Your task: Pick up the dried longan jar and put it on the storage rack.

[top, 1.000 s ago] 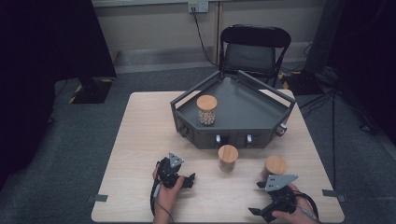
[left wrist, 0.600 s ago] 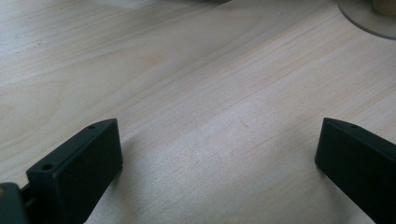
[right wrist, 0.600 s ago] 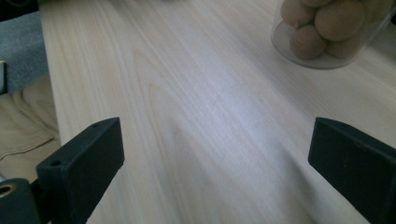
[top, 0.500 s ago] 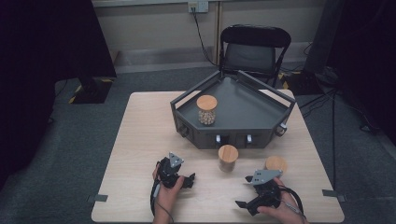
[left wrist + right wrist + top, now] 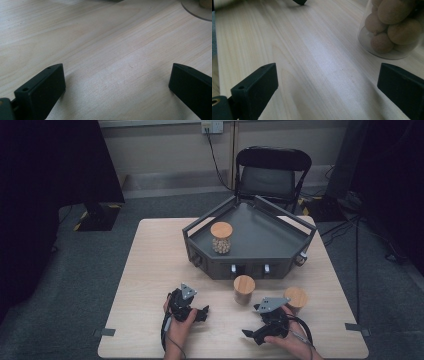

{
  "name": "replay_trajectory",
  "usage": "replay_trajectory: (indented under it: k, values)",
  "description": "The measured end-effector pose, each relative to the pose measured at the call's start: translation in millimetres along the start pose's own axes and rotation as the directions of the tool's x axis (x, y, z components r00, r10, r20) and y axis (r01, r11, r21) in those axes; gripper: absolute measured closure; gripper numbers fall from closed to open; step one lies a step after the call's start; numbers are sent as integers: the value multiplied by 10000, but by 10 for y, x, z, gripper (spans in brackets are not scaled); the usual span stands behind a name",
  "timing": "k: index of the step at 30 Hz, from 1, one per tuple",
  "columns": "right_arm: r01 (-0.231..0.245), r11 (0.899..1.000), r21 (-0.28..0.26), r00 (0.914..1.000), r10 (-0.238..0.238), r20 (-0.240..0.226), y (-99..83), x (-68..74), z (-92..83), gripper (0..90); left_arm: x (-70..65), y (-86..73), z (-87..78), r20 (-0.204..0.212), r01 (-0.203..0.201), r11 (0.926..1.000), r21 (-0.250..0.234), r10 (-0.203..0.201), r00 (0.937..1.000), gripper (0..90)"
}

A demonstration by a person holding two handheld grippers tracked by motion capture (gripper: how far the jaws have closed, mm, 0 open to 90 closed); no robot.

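Jars: one stood in the tray, two waited on the desk.

One cork-lidded jar (image 5: 221, 238) of pale balls stood inside the grey tray (image 5: 280, 247); the middle jar (image 5: 244, 290) and the right jar (image 5: 296, 300) stood on the desk (image 5: 150, 265), just in front of the tray. The work looked about a third done, if loading the tray was the aim. The left tool (image 5: 200, 312) lay low over bare wood, jaws spread wide and empty. The right tool (image 5: 250, 334) was likewise wide open and empty, with a jar of balls (image 5: 392, 30) near its far jaw, probably the middle one.
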State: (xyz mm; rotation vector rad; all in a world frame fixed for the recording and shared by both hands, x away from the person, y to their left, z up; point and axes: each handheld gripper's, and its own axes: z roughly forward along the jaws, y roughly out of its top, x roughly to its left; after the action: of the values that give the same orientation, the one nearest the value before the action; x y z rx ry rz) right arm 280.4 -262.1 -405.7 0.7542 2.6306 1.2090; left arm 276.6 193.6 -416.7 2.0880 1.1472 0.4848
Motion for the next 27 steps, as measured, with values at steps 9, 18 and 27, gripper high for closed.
replay_trajectory:
  k: [9, 18, 27]
  values:
    - [12, 9999, 115, 9995, -15, 325, 45, 26, 84, 24, 0, 1, -1, -1, -1, 10000, 4, 1, 10000, 2]
    - [-215, 9998, -4, 9980, 215, 602, 66, 49, 146, 24, -10, -4, -4, -42, 27, 10000, -2, -27, 10000, 2]
    - [-451, 9989, -144, 9933, 464, 1057, 90, 93, 185, 24, -11, -4, -4, -45, 34, 10000, -3, -34, 10000, 2]
